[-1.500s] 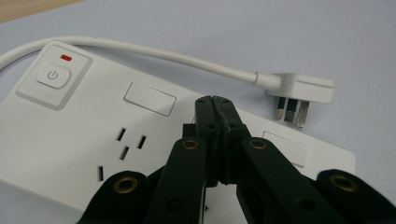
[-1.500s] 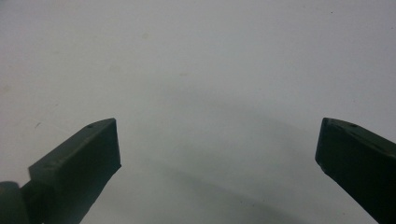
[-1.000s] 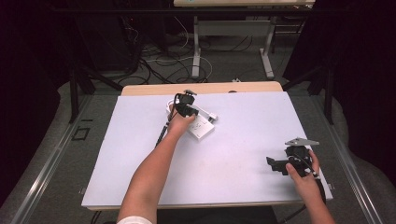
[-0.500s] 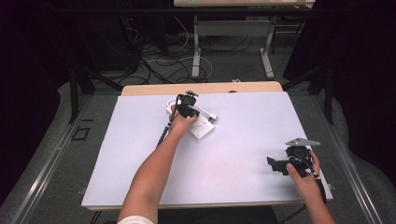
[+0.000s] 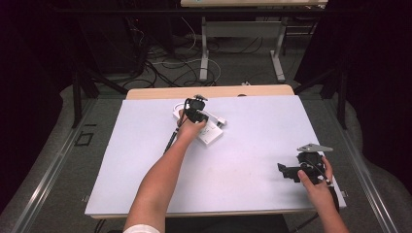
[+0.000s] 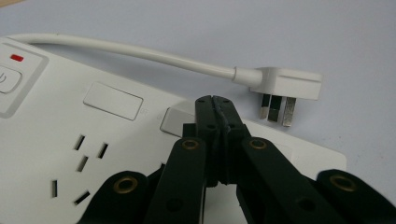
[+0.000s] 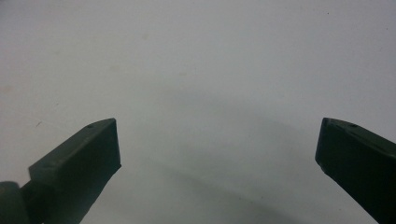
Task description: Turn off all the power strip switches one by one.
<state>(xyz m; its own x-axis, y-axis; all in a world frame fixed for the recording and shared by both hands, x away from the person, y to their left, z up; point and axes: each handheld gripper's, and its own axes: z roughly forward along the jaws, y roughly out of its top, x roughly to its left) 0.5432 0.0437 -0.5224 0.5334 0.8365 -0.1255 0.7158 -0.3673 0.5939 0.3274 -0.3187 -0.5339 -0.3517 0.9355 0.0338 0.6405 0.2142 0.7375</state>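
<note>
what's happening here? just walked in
A person works at a white table with a gripper in each hand. The left gripper, fingers shut with nothing between them, is down over a white power strip, its tip at a rectangular cover on the strip's face. The strip's plug lies unplugged on the table beside it. The right gripper sits apart near the table's right edge, fingers open and empty.

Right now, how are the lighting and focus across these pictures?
High view: table evenly lit, the surrounding room dark. Left gripper view: power strip and plug sharp, the left gripper casting little shadow. Right gripper view: soft and dim, the right gripper throwing a broad grey shadow.
</note>
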